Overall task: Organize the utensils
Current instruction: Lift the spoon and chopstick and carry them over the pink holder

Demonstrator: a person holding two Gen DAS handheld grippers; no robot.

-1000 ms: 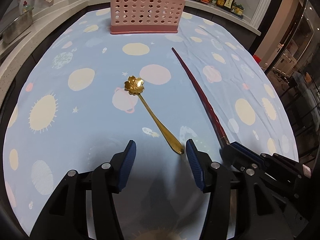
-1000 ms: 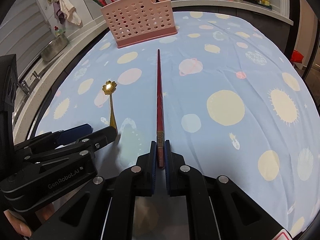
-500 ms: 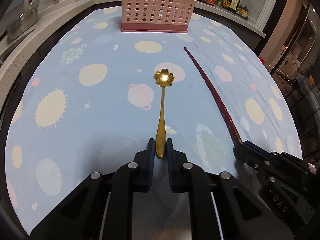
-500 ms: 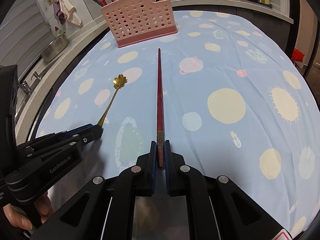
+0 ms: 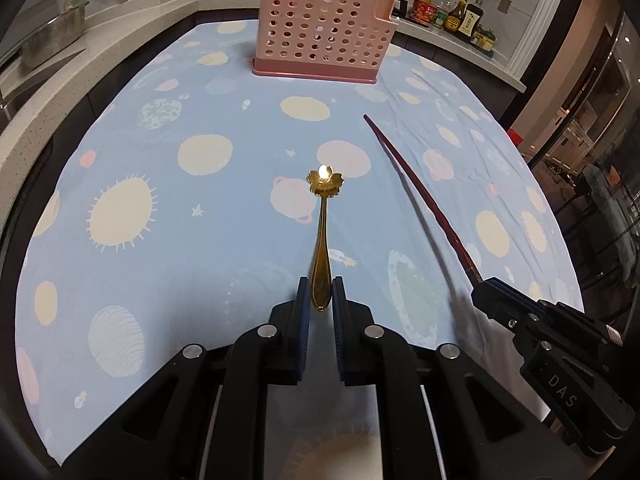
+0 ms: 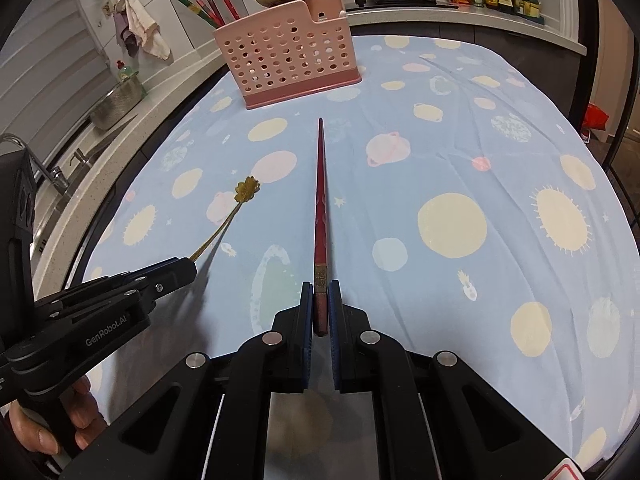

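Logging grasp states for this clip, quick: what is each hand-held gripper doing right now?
Left hand-held gripper: closed on the gold spoon handle.
Right hand-held gripper: closed on the red chopstick end.

right gripper (image 6: 320, 308) clamps red chopstick (image 6: 321, 208); left gripper (image 6: 188, 266) clamps gold spoon (image 6: 234, 210).

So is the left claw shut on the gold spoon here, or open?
Shut: the left claw has both pads pressed against the gold spoon at its handle end.
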